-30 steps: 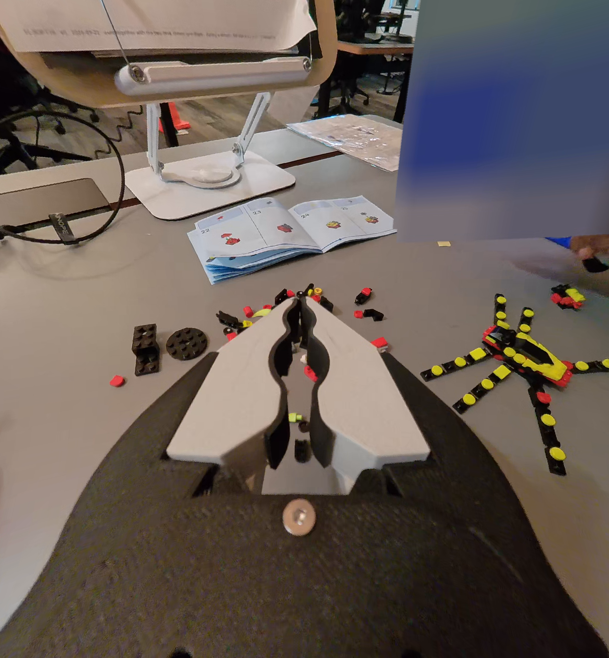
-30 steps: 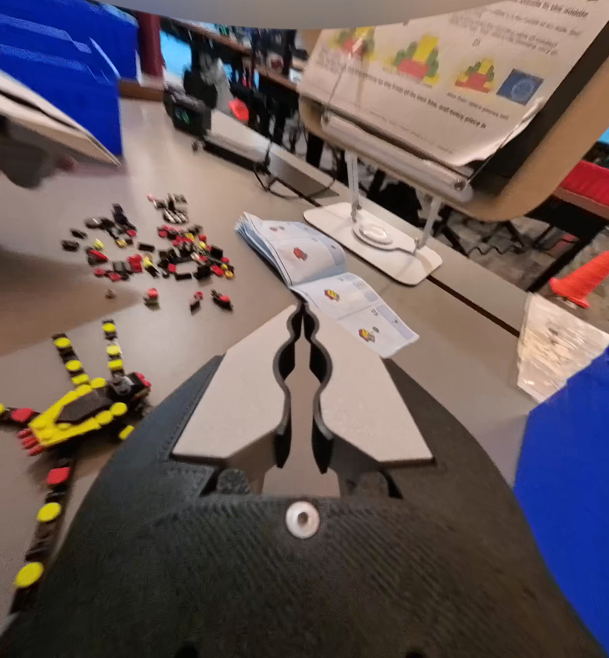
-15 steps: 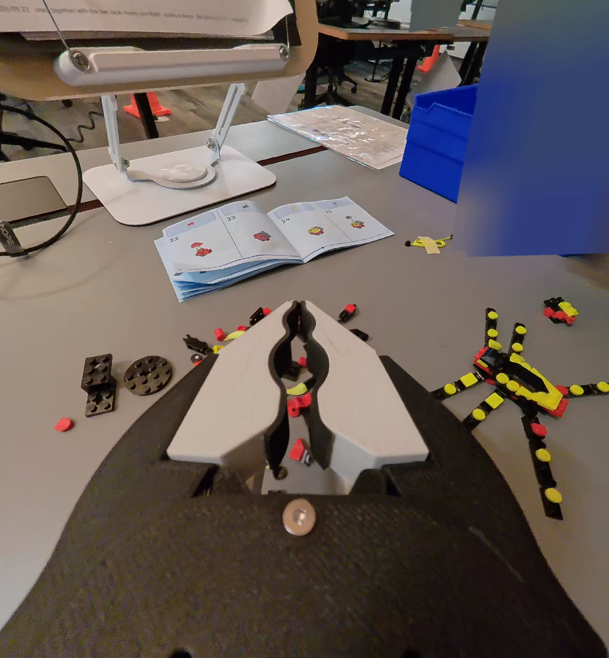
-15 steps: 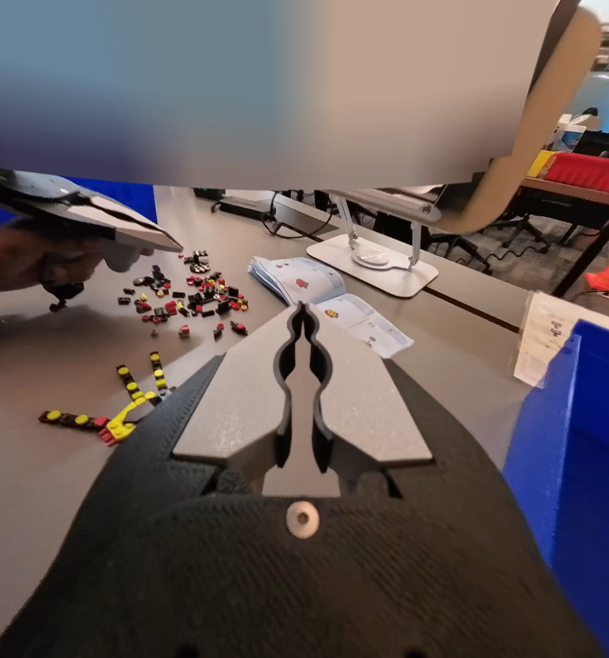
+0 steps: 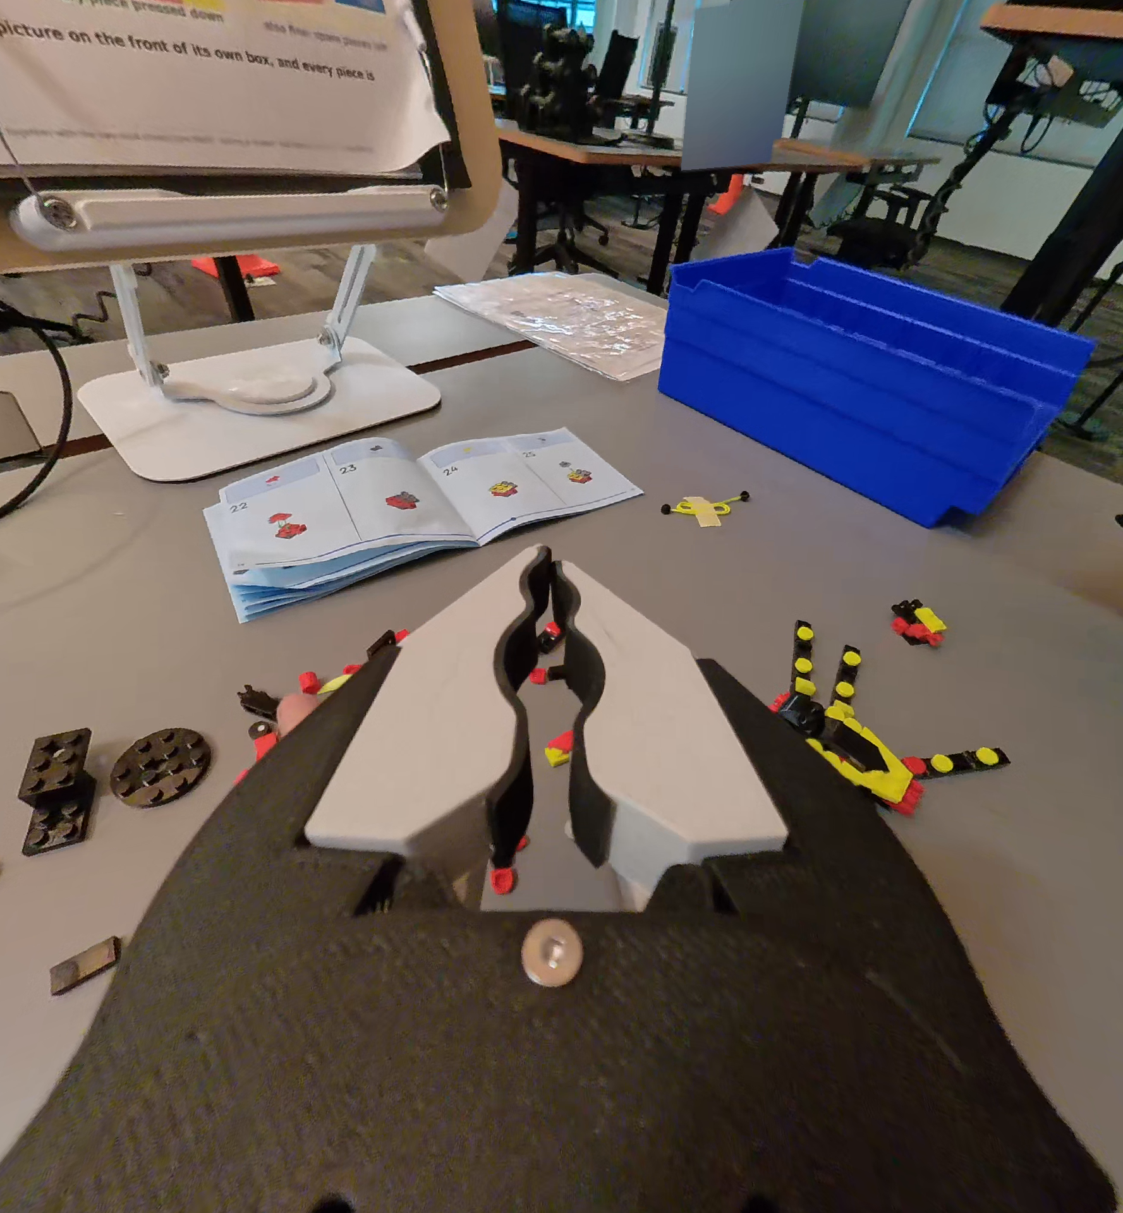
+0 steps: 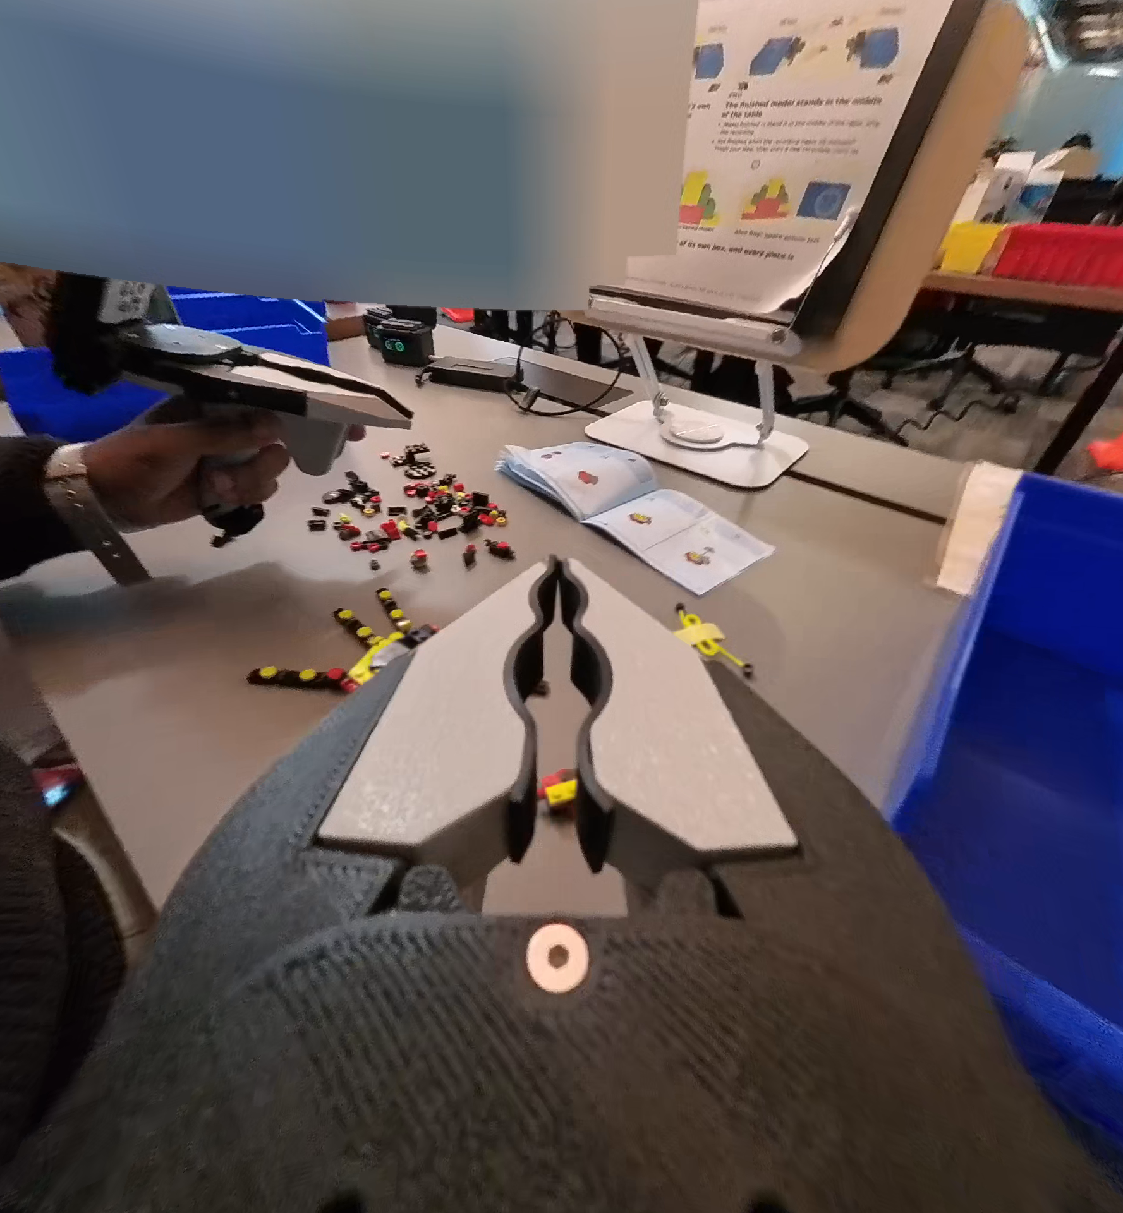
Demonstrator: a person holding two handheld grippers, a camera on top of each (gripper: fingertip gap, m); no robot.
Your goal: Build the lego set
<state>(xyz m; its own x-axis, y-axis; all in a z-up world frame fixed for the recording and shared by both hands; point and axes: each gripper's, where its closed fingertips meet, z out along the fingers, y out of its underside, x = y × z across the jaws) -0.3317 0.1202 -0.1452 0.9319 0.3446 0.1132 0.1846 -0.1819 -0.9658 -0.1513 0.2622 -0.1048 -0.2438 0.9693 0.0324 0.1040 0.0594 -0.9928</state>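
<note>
The half-built black, yellow and red spider model (image 5: 860,755) lies on the grey table to the right of my left gripper (image 5: 552,559). That gripper is shut and empty, held above the pile of loose small pieces (image 5: 545,676). A small red, yellow and black sub-assembly (image 5: 918,623) lies beyond the spider. My right gripper (image 6: 555,566) is shut and empty, above the table near the spider (image 6: 361,650). The sub-assembly (image 6: 558,787) shows below, through the gap between its fingers. The right wrist view also shows the left gripper (image 6: 404,415), held in a hand above the pile (image 6: 427,512).
An open instruction booklet (image 5: 414,512) lies beyond the pile. A white stand (image 5: 256,400) with a printed sheet is behind it. A blue bin (image 5: 874,381) is at the right and a plastic bag (image 5: 565,321) at the back. Black bricks (image 5: 59,787), a round plate (image 5: 160,766) and a yellow string piece (image 5: 703,509) also lie on the table. Spacing between my two grippers at the tips: around 25 cm.
The left gripper has drifted right and forward over the pile, bringing the blue bin into view. The right gripper has pulled back and risen; the spider now lies partly under it. Both stayed shut.
</note>
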